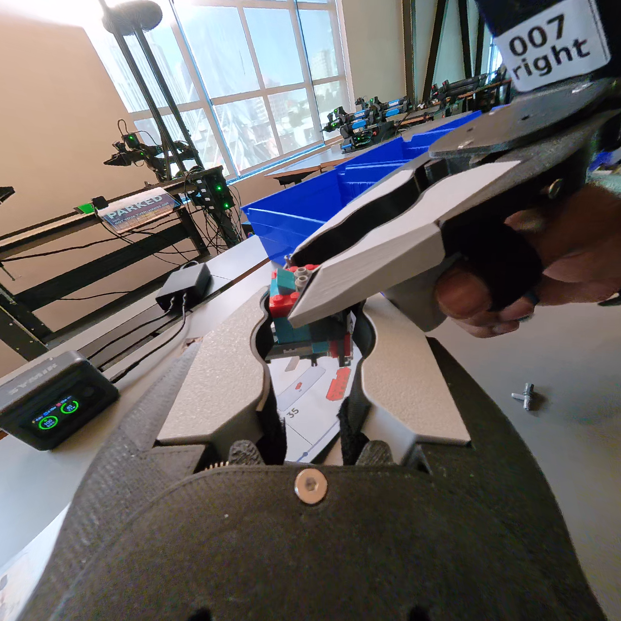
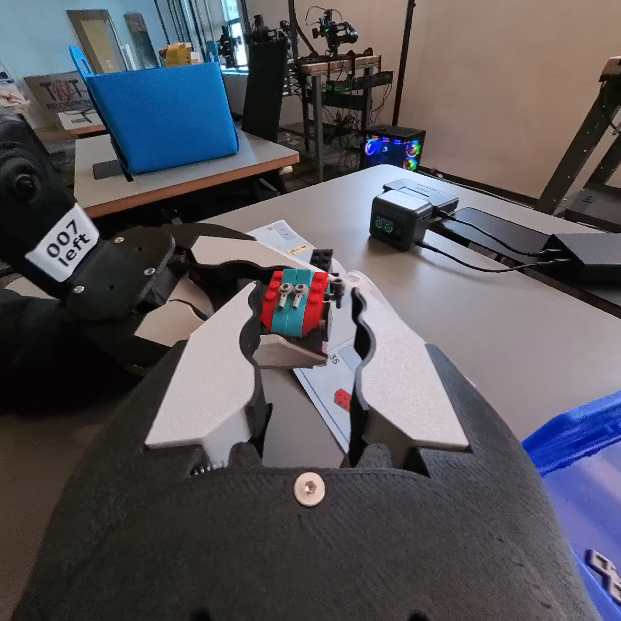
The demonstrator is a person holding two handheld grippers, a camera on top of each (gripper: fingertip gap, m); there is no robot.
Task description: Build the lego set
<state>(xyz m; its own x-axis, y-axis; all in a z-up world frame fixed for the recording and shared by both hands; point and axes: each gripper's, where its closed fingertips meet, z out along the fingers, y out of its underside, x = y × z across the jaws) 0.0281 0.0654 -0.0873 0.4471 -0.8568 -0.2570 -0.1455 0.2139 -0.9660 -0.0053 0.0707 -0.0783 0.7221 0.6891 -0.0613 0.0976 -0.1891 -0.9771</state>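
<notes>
A small red and teal lego model [image 1: 289,302] with two grey pins on top is held above the table between my left gripper's [image 1: 314,302] fingers. In the right wrist view the model [image 2: 295,302] sits in the wide gap of my right gripper [image 2: 302,290], which is open around it. The right-hand finger stands apart from the model. One grey left finger [image 2: 289,353] lies under the model. The right gripper [image 1: 292,287] reaches in from the right, partly covering the model. The instruction booklet [image 2: 326,379] lies open below.
A black brick [image 2: 322,258] lies on the booklet behind the model. A small grey piece [image 1: 527,396] lies on the table. A blue bin [image 1: 302,215] stands beyond. A power unit [image 2: 400,221] and a cabled black adapter [image 1: 184,285] sit at the table's edge. Left tips and right tips are each some 25 cm from the power unit [image 2: 400,221]. The left camera catches it too, in the left wrist view [image 1: 75,384].
</notes>
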